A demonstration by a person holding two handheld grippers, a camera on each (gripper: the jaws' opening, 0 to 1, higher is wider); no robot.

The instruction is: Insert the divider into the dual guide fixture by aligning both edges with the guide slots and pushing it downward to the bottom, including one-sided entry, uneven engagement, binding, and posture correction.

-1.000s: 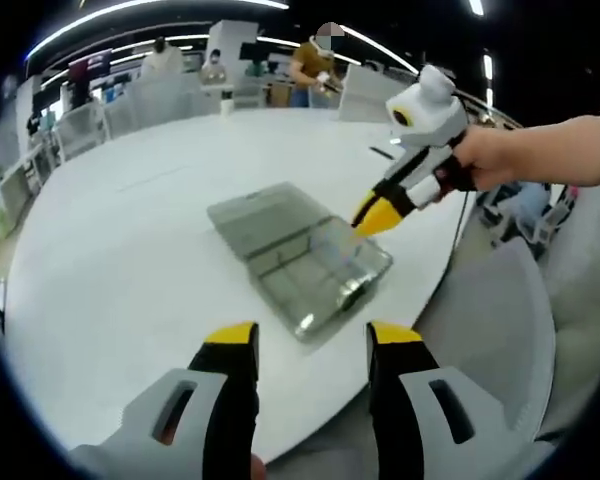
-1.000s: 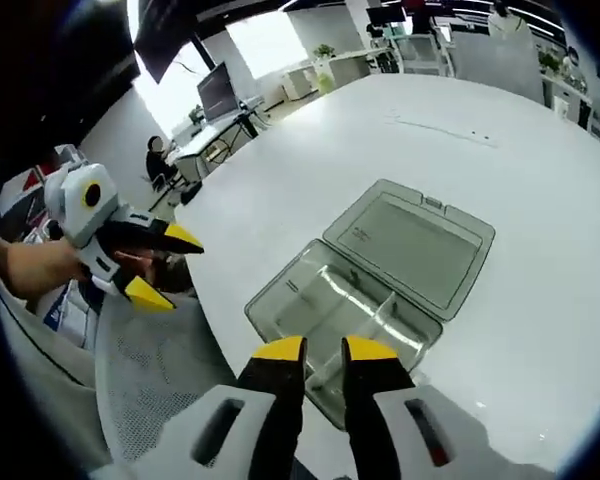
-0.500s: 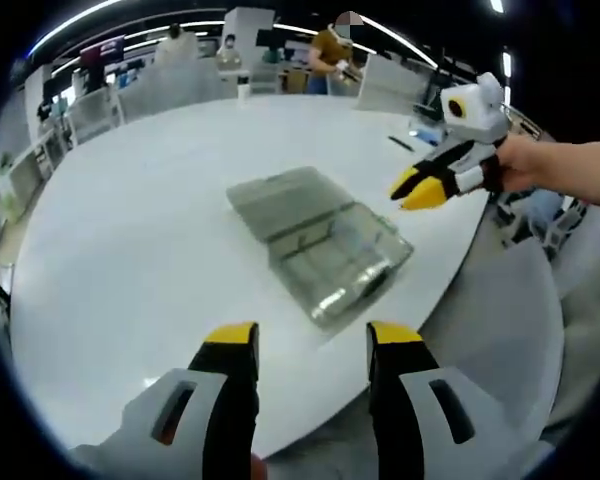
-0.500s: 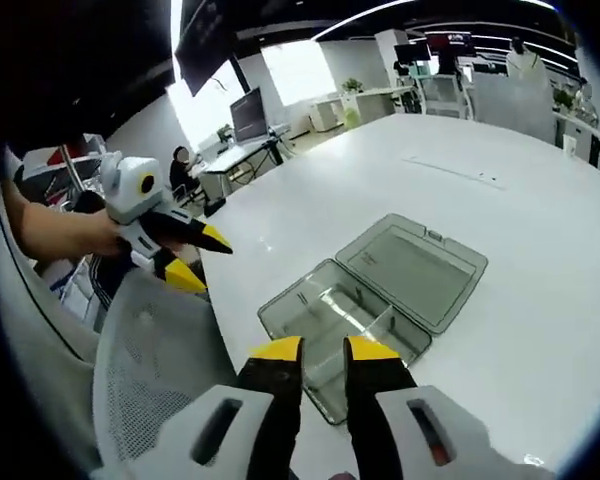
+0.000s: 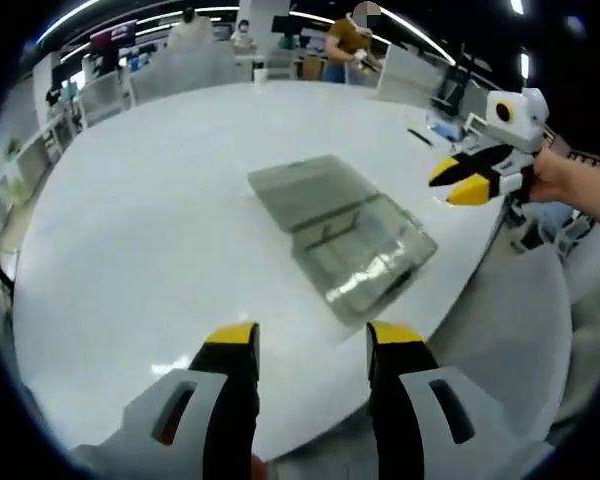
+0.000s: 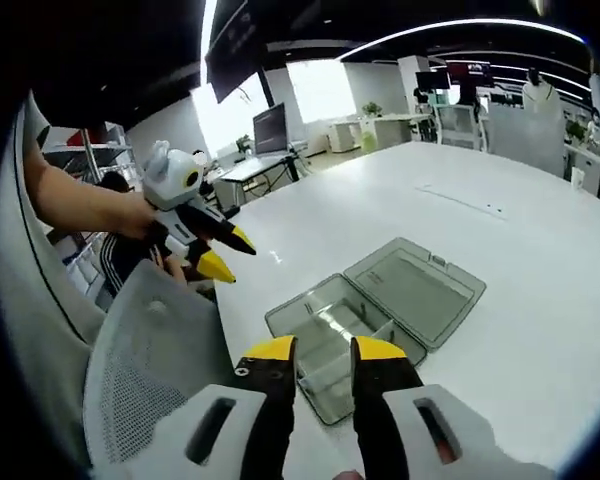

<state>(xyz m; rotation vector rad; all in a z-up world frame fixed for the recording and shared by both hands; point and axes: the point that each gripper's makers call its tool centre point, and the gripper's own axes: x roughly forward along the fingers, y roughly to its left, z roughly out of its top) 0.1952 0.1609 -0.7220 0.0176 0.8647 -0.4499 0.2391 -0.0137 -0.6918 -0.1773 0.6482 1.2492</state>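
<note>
Divider [image 6: 355, 328] panels are sitting inside the clear plastic box [image 5: 365, 262], which is lying with its lid [image 6: 417, 290] flung open on the white table [image 5: 150, 240], close to the near edge. Whether a panel is seated to the bottom of its slots, I cannot tell; the clear plastic is blurring everything.

Both tools are hanging in the air, well apart from the box. The left gripper [image 5: 310, 340] is showing a wide gap between its yellow tips, nothing in them. The right gripper [image 6: 317, 350] is running narrow, tips nearly together, also empty.

The risk: coming back in at a slant would likely catch one edge first and bind the panel, and a hard push could skid the light box toward the table edge.

Left gripper view is giving us people standing at the far end. Right gripper view is offering the mesh chair [image 6: 150, 380] below the table edge and the bright windows [image 6: 320, 88].
</note>
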